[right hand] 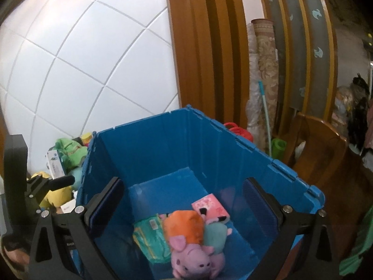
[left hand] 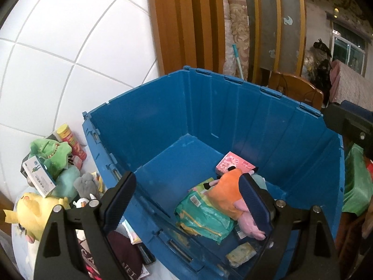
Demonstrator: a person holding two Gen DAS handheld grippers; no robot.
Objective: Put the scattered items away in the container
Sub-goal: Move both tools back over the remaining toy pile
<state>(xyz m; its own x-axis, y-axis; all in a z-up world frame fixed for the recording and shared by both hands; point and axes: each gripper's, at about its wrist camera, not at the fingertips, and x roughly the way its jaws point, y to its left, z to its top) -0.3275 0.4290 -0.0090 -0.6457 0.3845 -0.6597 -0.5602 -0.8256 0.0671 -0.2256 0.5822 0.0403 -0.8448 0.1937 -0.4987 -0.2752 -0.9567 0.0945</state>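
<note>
One left gripper (left hand: 186,200) stands nearest in the left wrist view, its two dark ribbed fingers (left hand: 120,200) spread wide with nothing clamped between them; the left finger hangs outside the near wall of the bin and the right finger sits over the toys inside. One right gripper (right hand: 183,206) is likewise released in the right wrist view, jaws well apart and empty, hovering above the bin's interior.

One large blue plastic storage bin (left hand: 233,107) fills the middle of both views. Inside it, toward five o'clock, lies one pink plush pig in an orange dress (right hand: 186,245), with one teal plush toy (right hand: 215,235) touching it at three o'clock. One green plastic packet (left hand: 202,217) lies flat just beside the pig at nine o'clock, and one small yellow packet (left hand: 241,253) rests on the floor of the bin nearer the camera. One pink patterned box (left hand: 234,164) sits beyond the pig at one o'clock.

Outside the bin, at eight o'clock, a pile waits: one yellow plush toy (left hand: 32,212), one grey plush toy (left hand: 86,185), one pale-green plush toy (left hand: 66,182), one white-and-teal carton (left hand: 39,177), one green plush crocodile (left hand: 52,150) and, farthest, one red-and-yellow cylindrical can (left hand: 71,140).
</note>
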